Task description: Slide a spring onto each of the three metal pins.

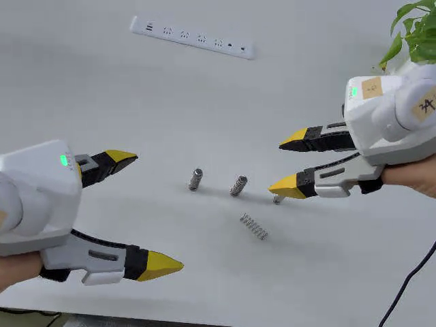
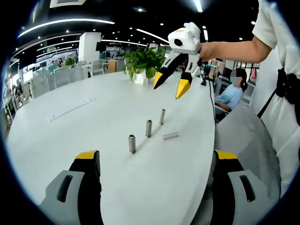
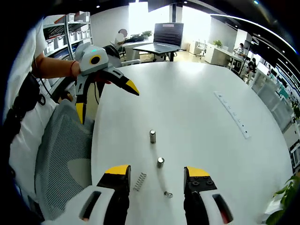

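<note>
Two jaws of left gripper [image 1: 150,212]: spread wide and empty, lower left of the head view, well apart from the pins.
Strip [image 1: 192,37]: power strip lying at upper left-centre, far from the work.
Left pin [image 1: 195,179]: upright at centre of the head view, already carrying a coil [image 1: 196,176].
Middle pin [image 1: 238,185]: just right of the left pin, likewise coiled.
Loose spring [image 1: 253,226]: lying flat on the table [image 1: 136,102], below the middle pin and the bare pin, touching neither. In the right gripper view the loose spring [image 3: 139,181] lies just beside the lower-left jaw.
Bare pin [image 1: 277,199]: right end of the row, no coil, partly hidden behind the right gripper's lower jaw tip.
Right gripper [image 1: 278,166]: jaws parted and empty, hovering just above the bare pin at right.
Handling: the loose spring looks light, thin-wired and springy. It would likely roll on the table, flick away under a hard pinch, or squash if squeezed end to end.
Hold: best judged across its side near one end, lightly, leaving the other end's bore free to go over the bare pin.
Progress: two of three pins done, judging from how things lie.
</note>
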The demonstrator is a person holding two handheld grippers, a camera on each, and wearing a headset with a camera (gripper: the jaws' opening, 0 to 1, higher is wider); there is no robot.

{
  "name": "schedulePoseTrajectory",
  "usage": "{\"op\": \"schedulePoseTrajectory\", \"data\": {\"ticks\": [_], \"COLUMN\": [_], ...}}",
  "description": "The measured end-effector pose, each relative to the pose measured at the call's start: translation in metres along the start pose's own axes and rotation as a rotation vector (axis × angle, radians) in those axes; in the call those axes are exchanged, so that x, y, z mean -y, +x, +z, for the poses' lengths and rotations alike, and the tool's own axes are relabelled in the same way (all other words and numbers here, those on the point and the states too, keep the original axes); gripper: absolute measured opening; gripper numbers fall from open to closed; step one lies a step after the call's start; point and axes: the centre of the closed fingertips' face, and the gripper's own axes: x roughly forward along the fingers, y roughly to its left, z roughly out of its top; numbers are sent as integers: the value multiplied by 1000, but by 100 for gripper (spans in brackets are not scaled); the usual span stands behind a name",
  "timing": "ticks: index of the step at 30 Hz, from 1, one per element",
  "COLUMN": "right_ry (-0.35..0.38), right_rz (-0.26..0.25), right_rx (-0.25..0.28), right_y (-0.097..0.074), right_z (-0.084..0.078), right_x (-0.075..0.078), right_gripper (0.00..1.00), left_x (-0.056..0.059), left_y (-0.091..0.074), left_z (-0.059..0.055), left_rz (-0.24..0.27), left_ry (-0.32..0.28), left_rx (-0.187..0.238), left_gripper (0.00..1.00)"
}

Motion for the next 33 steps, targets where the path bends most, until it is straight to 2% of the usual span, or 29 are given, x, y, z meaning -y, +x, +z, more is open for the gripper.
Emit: {"op": "schedulePoseTrajectory", "data": {"ticks": [4,9,12,16,21,22,24,27,31,33], "right_ry": [54,109,159,188,221,228,238,254,278,288], "right_rz": [-42,-74,-91,-97,-109,-110,-110,-116,-122,-126], "right_rx": [54,98,133,155,184,189,197,209,223,226], "right_y": [-19,-39,-50,-57,-63,-65,-67,-71,-73,-74], "right_z": [-11,-30,-42,-56,-71,-74,-79,-87,-95,-100], "right_x": [-6,-20,-28,-38,-49,-51,-54,-58,-61,-62], "right_gripper": [47,54,56,62,66,67,70,72,74,73], "left_x": [2,11,18,26,39,42,43,54,59,59], "left_y": [-3,-2,3,13,31,37,45,65,88,100], "left_z": [5,9,15,22,24,22,21,21,13,6], "left_rz": [2,-16,-29,-61,-125,-142,-151,-192,-214,-224], "left_ry": [23,82,119,178,278,311,352,409,480,542], "left_rx": [-19,-58,-79,-109,-174,-200,-231,-255,-321,-368], "left_gripper": [99,98,94,88,77,76,72,65,52,48]}}
